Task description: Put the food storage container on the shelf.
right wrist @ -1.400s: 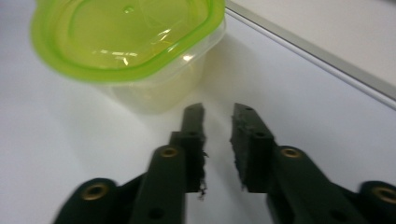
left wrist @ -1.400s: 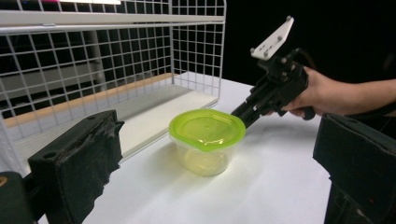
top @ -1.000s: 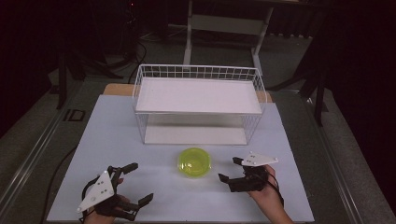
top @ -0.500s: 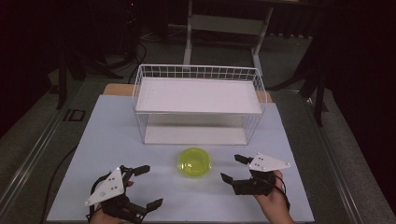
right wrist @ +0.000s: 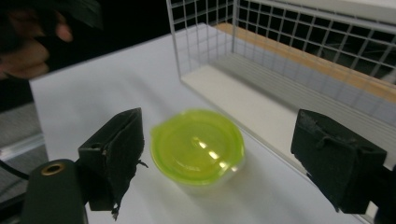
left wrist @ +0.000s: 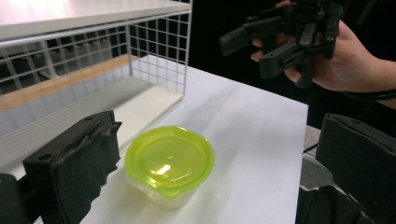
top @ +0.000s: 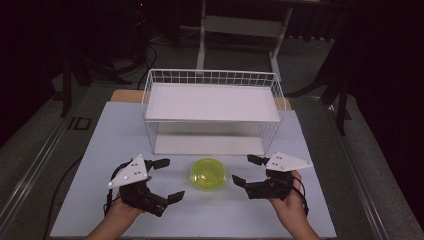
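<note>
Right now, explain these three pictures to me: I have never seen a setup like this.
A person sits at a white table holding a hand tool in each hand. Each tool is a black two-jaw gripper: the left gripper and the right gripper, both open and holding nothing. One picture looks down from above. The other two come from cameras riding on the grippers, looking along their jaws. Between the grippers stands a small clear plastic cup with a round yellow-green lid. Behind it stands a white wire shelf rack.
</note>
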The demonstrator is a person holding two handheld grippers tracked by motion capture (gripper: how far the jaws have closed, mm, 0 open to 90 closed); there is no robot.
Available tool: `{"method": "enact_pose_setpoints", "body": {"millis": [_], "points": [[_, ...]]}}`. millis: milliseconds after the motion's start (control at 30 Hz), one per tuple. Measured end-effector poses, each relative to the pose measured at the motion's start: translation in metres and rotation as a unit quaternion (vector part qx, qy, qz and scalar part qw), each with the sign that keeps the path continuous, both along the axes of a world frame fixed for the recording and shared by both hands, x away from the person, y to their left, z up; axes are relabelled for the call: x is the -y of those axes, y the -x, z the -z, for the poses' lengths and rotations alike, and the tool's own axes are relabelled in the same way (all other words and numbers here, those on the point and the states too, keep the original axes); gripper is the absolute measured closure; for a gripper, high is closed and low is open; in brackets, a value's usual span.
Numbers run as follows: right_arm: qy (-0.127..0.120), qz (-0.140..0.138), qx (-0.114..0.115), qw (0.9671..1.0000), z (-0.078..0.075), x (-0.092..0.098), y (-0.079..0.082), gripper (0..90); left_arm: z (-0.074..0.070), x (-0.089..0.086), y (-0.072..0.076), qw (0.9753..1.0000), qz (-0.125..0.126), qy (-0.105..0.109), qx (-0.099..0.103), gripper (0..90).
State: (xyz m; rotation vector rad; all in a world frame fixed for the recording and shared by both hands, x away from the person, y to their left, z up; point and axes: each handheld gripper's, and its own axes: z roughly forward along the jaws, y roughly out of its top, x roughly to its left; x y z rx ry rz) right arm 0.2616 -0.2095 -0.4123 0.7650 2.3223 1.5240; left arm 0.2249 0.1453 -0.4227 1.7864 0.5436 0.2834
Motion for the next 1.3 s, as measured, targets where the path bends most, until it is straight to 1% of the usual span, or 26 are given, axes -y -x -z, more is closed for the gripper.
{"method": "enact_pose_setpoints", "body": {"millis": [100,133,200,267,333,400,433,467,533,567,633,667,700,767,833,867,900,933,1000,1033,1067,1133,1200,1233,1267,1300], "points": [[0.0,0.002,0.015,0.9999,0.001,-0.004,-0.004,14.2,0.002,0.007,-0.006,1.0,0.0,-0.005,0.0,0.2],[0.0,0.003,0.014,0.9999,0.002,-0.005,-0.006,14.4,0.003,0.009,-0.009,1.0,0.005,-0.004,-0.007,0.2],[0.002,0.004,0.004,1.0,0.005,-0.007,-0.009,14.7,0.005,0.012,-0.012,1.0,0.0,-0.002,-0.01,0.2],[0.009,0.017,-0.007,0.9998,0.009,-0.008,-0.011,14.6,0.008,0.016,-0.016,0.9998,-0.002,-0.005,-0.018,0.3],[-0.006,0.021,-0.02,0.9996,0.014,-0.008,-0.016,18.8,0.012,0.019,-0.021,0.9995,-0.011,-0.016,-0.024,0.3],[-0.006,0.033,-0.031,0.999,0.018,-0.007,-0.021,21.0,0.016,0.021,-0.026,0.999,-0.016,-0.01,-0.04,0.3],[-0.006,0.033,-0.031,0.999,0.018,-0.007,-0.021,21.0,0.016,0.021,-0.026,0.999,-0.016,-0.01,-0.04,0.4],[-0.004,0.037,-0.043,0.9984,0.022,-0.009,-0.026,20.2,0.019,0.022,-0.03,0.9985,-0.024,-0.01,-0.049,0.3],[-0.003,0.034,-0.049,0.9982,0.022,-0.009,-0.028,19.2,0.022,0.023,-0.036,0.9976,-0.034,-0.007,-0.06,0.4],[-0.011,0.031,-0.065,0.9974,0.025,-0.01,-0.033,14.8,0.024,0.024,-0.039,0.9971,-0.035,-0.003,-0.067,0.4],[-0.018,0.039,-0.073,0.9964,0.027,-0.011,-0.037,14.8,0.029,0.024,-0.049,0.9951,-0.041,0.009,-0.09,0.4],[-0.018,0.039,-0.073,0.9964,0.027,-0.011,-0.037,14.8,0.029,0.024,-0.049,0.9951,-0.041,0.009,-0.09,0.4],[-0.015,0.046,-0.086,0.9951,0.03,-0.013,-0.041,16.4,0.032,0.027,-0.053,0.994,-0.047,0.004,-0.098,0.5],[-0.013,0.05,-0.089,0.9947,0.032,-0.013,-0.043,21.7,0.035,0.029,-0.056,0.9933,-0.051,-0.003,-0.104,2.0],[-0.023,0.047,-0.103,0.9934,0.036,-0.015,-0.046,22.9,0.037,0.03,-0.057,0.9928,-0.054,-0.003,-0.107,3.7],[-0.023,0.047,-0.103,0.9934,0.036,-0.015,-0.046,22.9,0.039,0.031,-0.058,0.9925,-0.055,-0.004,-0.109,3.7],[-0.022,0.049,-0.108,0.9927,0.039,-0.017,-0.048,26.8,0.044,0.033,-0.06,0.9914,-0.063,-0.014,-0.114,3.8],[-0.021,0.051,-0.113,0.9921,0.041,-0.017,-0.049,30.3,0.047,0.033,-0.061,0.9902,-0.065,-0.015,-0.123,3.8],[-0.021,0.051,-0.121,0.9911,0.044,-0.018,-0.051,30.3,0.047,0.033,-0.061,0.9902,-0.065,-0.015,-0.123,4.2],[-0.018,0.056,-0.131,0.9897,0.049,-0.02,-0.054,35.4,0.054,0.036,-0.065,0.9859,-0.079,-0.029,-0.145,7.5],[-0.016,0.055,-0.136,0.989,0.051,-0.021,-0.054,38.3,0.054,0.036,-0.065,0.9859,-0.079,-0.029,-0.145,8.4],[-0.012,0.056,-0.142,0.9882,0.055,-0.023,-0.056,41.2,0.059,0.04,-0.066,0.9815,-0.101,-0.057,-0.152,13.9],[-0.007,0.054,-0.152,0.9868,0.059,-0.025,-0.059,43.9,0.064,0.042,-0.067,0.9782,-0.096,-0.054,-0.176,14.9],[-0.006,0.054,-0.157,0.986,0.061,-0.027,-0.06,46.6,0.064,0.042,-0.067,0.9782,-0.096,-0.054,-0.176,15.5],[-0.007,0.052,-0.161,0.9855,0.062,-0.027,-0.06,48.0,0.067,0.042,-0.069,0.9753,-0.095,-0.049,-0.194,16.4],[-0.004,0.053,-0.163,0.9852,0.065,-0.029,-0.062,49.8,0.068,0.042,-0.069,0.9733,-0.097,-0.046,-0.203,17.4]]}}
